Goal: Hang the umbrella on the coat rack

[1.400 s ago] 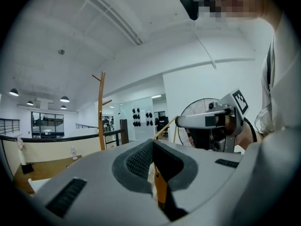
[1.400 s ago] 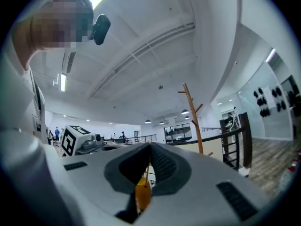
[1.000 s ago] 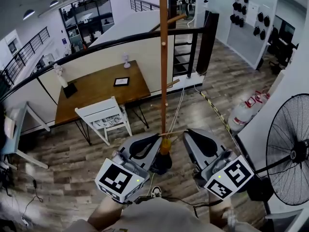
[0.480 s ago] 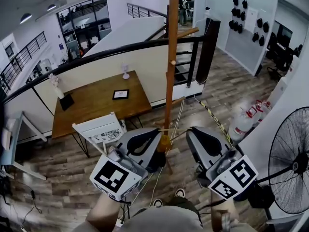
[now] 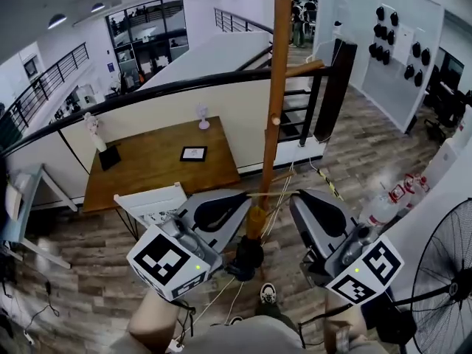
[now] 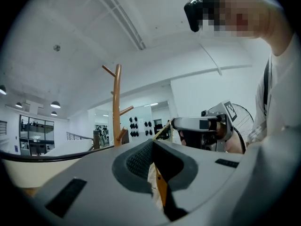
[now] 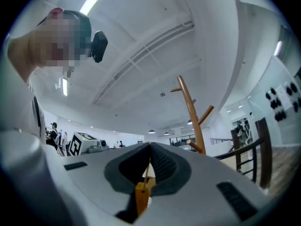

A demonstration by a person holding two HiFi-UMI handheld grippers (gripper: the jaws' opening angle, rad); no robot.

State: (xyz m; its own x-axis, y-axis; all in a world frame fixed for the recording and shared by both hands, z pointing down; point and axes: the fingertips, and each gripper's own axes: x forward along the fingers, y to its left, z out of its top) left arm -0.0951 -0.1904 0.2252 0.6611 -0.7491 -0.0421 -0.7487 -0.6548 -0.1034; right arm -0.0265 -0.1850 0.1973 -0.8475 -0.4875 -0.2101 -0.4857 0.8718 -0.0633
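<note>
Clamping one umbrella cord (image 5: 273, 193), left claw (image 5: 237, 200) and right claw (image 5: 299, 196) flank one coat rack (image 5: 279, 87).

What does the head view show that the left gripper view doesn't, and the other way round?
Only the head view: the wooden table, the white chair, and the marker cube on the left gripper. Only the left gripper view: the ceiling, the forked top of the coat rack and the person's black head camera. Both: the coat rack's pole, the right gripper, the umbrella's orange handle and the cord that both grippers pinch.
</note>
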